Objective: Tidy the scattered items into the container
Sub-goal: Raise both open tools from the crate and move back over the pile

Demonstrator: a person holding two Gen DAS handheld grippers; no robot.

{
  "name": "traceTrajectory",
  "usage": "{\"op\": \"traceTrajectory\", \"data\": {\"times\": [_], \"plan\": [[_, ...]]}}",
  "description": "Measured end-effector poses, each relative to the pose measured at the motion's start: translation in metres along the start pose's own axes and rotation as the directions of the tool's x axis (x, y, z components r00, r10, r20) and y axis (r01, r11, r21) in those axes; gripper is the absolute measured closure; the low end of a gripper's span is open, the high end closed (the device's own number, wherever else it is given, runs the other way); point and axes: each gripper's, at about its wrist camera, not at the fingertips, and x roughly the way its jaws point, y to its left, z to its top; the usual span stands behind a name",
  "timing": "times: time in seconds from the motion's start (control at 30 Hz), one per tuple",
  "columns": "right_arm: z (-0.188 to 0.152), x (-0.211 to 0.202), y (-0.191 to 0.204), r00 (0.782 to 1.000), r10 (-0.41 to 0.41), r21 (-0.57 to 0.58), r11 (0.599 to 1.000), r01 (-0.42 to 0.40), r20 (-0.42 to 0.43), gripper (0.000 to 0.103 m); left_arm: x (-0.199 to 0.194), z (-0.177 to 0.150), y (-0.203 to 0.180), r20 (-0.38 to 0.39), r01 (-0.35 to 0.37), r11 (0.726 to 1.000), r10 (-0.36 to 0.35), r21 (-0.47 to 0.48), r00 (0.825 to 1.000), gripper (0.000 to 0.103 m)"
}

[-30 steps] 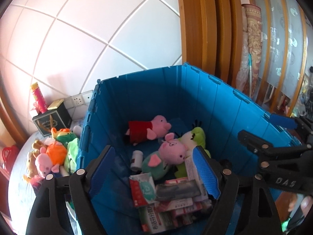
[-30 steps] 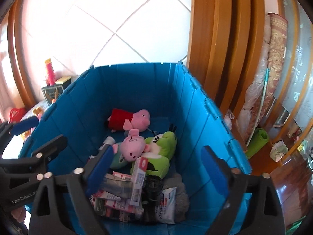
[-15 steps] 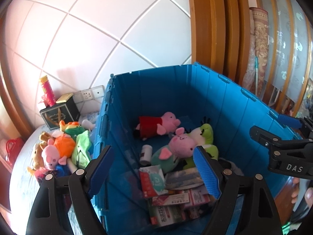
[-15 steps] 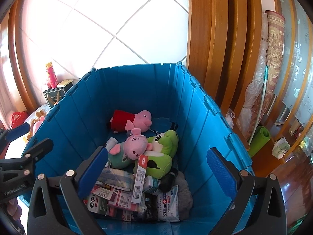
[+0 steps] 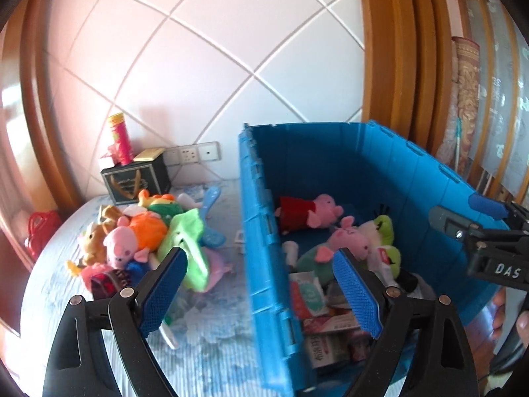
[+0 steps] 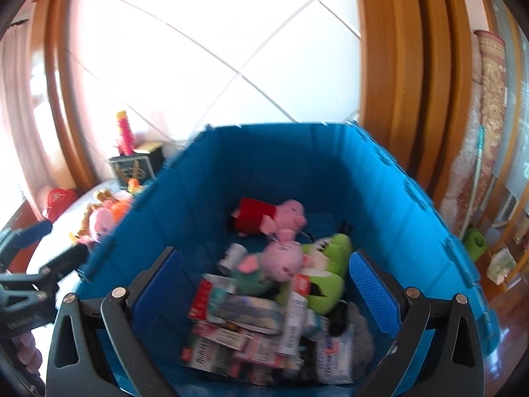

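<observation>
The blue crate (image 5: 380,172) stands on the right, holding plush pigs (image 6: 284,259) and boxed packets (image 6: 228,334); a plush toy pile (image 5: 145,238) lies left of it; left gripper (image 5: 261,292) and right gripper (image 6: 264,286) hover with jaws spread, empty.

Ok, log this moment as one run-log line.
left gripper: open, empty | right gripper: open, empty, over blue bin | plush pile: outside bin, on bed

Bright tiled room with wood trim

Ahead of the fingers, a white diagonally tiled wall (image 5: 205,49) carries wall sockets (image 5: 193,154); orange wooden frames (image 5: 396,49) rise to the right, beside a rolled patterned rug (image 6: 492,99), above glossy wooden floor (image 6: 509,317).
</observation>
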Motion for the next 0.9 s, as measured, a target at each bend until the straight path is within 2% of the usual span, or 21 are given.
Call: {"op": "traceTrajectory", "data": {"times": [0.23, 0.43, 0.6, 0.73, 0.9], "plan": [[0.005, -0.006, 0.082, 0.999, 0.037, -0.062, 0.997, -0.036, 0.024, 0.000, -0.013, -0.014, 0.071, -0.002, -0.013, 0.999, 0.013, -0.033, 1.000, 0.012], [-0.001, -0.013, 0.165, 0.998, 0.046, -0.081, 0.996, -0.043, 0.042, 0.000, -0.033, -0.034, 0.154, -0.002, -0.023, 0.998, 0.023, -0.056, 1.000, 0.012], [-0.016, -0.014, 0.236, 0.996, 0.068, -0.091, 0.994, -0.064, 0.049, 0.000, -0.047, -0.059, 0.216, 0.003, -0.042, 0.998, 0.042, -0.047, 0.999, 0.002], [-0.033, -0.004, 0.281, 0.996, 0.085, -0.088, 0.993, -0.083, 0.015, 0.000, -0.049, -0.080, 0.260, -0.015, -0.064, 0.997, 0.064, -0.044, 0.998, 0.002], [-0.057, 0.016, 0.315, 0.993, 0.094, -0.093, 0.991, -0.100, -0.065, 0.000, -0.034, -0.101, 0.314, -0.087, -0.117, 0.988, 0.108, -0.099, 0.990, 0.002]]}}
